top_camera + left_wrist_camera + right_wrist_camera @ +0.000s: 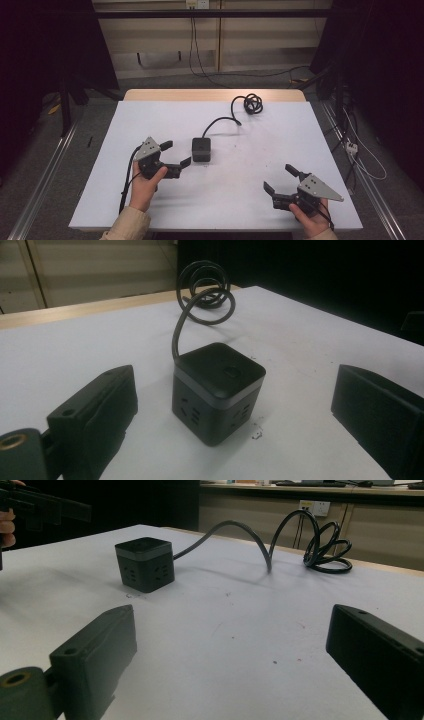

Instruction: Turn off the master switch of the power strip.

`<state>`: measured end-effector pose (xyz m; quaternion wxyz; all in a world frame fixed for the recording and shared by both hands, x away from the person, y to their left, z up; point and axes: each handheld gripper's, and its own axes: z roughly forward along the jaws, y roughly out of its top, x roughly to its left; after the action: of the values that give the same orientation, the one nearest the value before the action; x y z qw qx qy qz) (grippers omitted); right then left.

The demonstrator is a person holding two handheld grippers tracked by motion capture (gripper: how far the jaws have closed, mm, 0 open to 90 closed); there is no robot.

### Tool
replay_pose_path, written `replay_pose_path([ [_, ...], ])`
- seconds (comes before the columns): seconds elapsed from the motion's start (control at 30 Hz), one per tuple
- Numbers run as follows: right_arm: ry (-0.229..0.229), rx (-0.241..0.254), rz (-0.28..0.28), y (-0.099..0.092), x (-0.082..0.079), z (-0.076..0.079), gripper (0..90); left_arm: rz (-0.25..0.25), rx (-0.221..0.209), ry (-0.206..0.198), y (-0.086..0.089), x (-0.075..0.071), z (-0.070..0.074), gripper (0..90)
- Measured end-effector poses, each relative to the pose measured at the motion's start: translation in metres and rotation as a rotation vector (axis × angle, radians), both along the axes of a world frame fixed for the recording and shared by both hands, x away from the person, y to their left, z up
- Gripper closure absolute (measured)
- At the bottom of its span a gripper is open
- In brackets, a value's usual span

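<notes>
The white surface (250, 200) carries a black socket cube (201, 149) a little left of its middle, standing upright with nothing between it and either gripper. The cube's black cord (220, 122) runs toward the far edge and ends in a loose coil (251, 104) near that edge. The left gripper (176, 153), jaws spread wide, sits just beside the cube on its left without touching it. The right gripper (280, 179), also spread open, rests near the near right corner, well apart from the cube.
</notes>
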<state>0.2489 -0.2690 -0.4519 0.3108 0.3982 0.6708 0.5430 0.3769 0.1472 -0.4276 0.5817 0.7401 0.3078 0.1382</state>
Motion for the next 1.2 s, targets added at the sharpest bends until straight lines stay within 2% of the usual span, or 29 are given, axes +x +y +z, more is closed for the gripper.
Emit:
replay_pose_path([
  [0.5,-0.001,0.000,0.001,0.000,0.000,0.000,5.3,-0.007,0.023,0.002,-0.007,0.007,0.000,4.5],
  [0.63,0.001,-0.001,0.002,0.000,0.000,0.000,5.2,-0.011,0.016,0.005,-0.011,0.009,0.001,4.5],
  [1.03,0.001,0.000,0.003,0.000,0.000,0.000,5.3,-0.031,0.046,0.005,-0.019,0.015,0.000,4.2],
  [1.2,0.001,0.001,0.002,0.000,0.000,0.000,5.3,-0.035,0.034,0.006,-0.023,0.016,0.001,4.2],
])
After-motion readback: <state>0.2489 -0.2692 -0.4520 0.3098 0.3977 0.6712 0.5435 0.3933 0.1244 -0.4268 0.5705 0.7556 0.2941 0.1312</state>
